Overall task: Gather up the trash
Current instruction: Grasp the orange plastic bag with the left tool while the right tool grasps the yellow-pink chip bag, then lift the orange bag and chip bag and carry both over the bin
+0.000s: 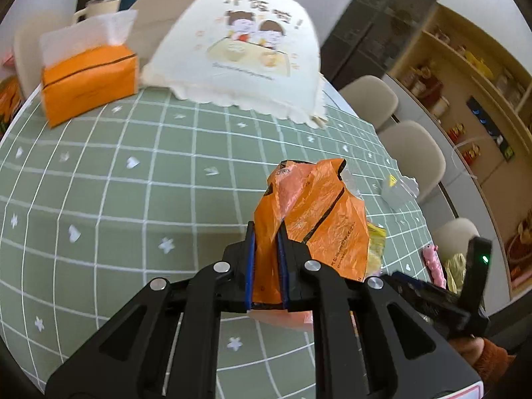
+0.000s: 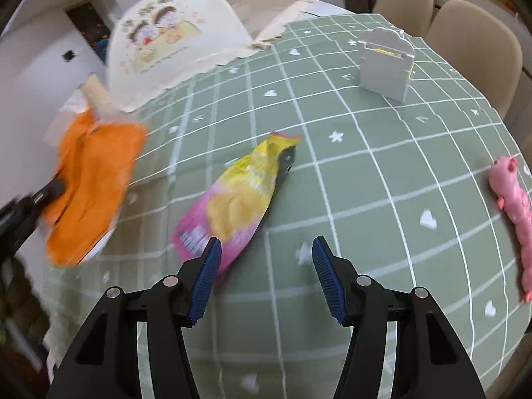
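**One wrapper gripped, one snack bag on the cloth**

The left gripper [image 1: 266, 232] is clenched on one orange wrapper [image 1: 316, 219], lifted clear of the table [image 1: 116, 199]. The right gripper [image 2: 266, 249] stands wide and empty; one yellow-pink snack bag [image 2: 239, 199] lies flat just past its left finger [image 2: 207, 272]. One pink toy [image 2: 512, 212] lies far right. Beyond: one white holder [image 2: 385, 63], one tissue box [image 1: 89, 79], one food cover [image 1: 239, 50].

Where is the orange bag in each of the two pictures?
Left wrist view: the orange bag is low in the middle, clamped in the left gripper.
Right wrist view: the orange bag is at the left edge, blurred, lifted off the tablecloth.
Shared landmark: the cream food cover with the cartoon children, at the top of both.
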A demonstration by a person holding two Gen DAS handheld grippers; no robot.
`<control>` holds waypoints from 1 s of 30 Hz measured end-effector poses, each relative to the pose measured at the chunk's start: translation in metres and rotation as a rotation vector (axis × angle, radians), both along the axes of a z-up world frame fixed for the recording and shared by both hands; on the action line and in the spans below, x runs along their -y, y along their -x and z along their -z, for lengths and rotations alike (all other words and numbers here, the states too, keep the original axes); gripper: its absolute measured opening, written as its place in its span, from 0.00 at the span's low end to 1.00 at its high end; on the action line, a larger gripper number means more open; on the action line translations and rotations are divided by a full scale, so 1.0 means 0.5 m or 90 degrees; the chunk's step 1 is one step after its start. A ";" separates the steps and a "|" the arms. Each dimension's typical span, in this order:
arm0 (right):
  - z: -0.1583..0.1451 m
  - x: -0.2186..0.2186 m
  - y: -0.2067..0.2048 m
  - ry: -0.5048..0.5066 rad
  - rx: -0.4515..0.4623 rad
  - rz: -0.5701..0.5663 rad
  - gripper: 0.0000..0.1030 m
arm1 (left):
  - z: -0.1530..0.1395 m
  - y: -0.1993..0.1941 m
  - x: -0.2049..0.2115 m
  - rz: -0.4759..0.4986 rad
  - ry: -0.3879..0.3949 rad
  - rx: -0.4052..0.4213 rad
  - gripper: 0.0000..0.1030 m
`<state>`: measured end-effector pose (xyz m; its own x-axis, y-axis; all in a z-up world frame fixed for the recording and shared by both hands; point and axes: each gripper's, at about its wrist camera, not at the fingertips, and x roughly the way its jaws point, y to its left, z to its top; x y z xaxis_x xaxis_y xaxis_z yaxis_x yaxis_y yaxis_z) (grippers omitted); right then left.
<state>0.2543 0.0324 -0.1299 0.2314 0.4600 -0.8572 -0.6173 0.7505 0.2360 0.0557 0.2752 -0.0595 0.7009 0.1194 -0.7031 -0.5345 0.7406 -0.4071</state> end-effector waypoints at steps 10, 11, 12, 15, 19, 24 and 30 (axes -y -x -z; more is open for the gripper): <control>0.009 -0.069 -0.007 0.035 0.001 -0.108 0.14 | 0.026 -0.013 0.006 0.004 0.041 0.000 0.11; 0.005 -0.057 -0.002 0.032 0.003 -0.102 0.11 | 0.021 -0.018 0.013 0.011 0.038 0.001 0.11; 0.000 -0.042 -0.001 0.027 -0.001 -0.090 0.10 | 0.018 -0.022 0.018 0.016 0.036 0.001 0.11; -0.020 0.022 0.000 -0.009 -0.022 -0.042 0.05 | 0.005 -0.040 0.041 0.043 0.027 0.001 0.11; -0.066 0.118 0.011 -0.044 -0.012 0.021 0.05 | -0.012 -0.072 0.078 0.092 0.016 -0.004 0.11; -0.104 0.241 0.040 -0.073 -0.003 0.085 0.05 | -0.026 -0.108 0.142 0.158 -0.006 -0.010 0.11; -0.149 0.359 0.093 -0.078 0.046 0.138 0.05 | -0.047 -0.132 0.241 0.228 -0.012 -0.009 0.11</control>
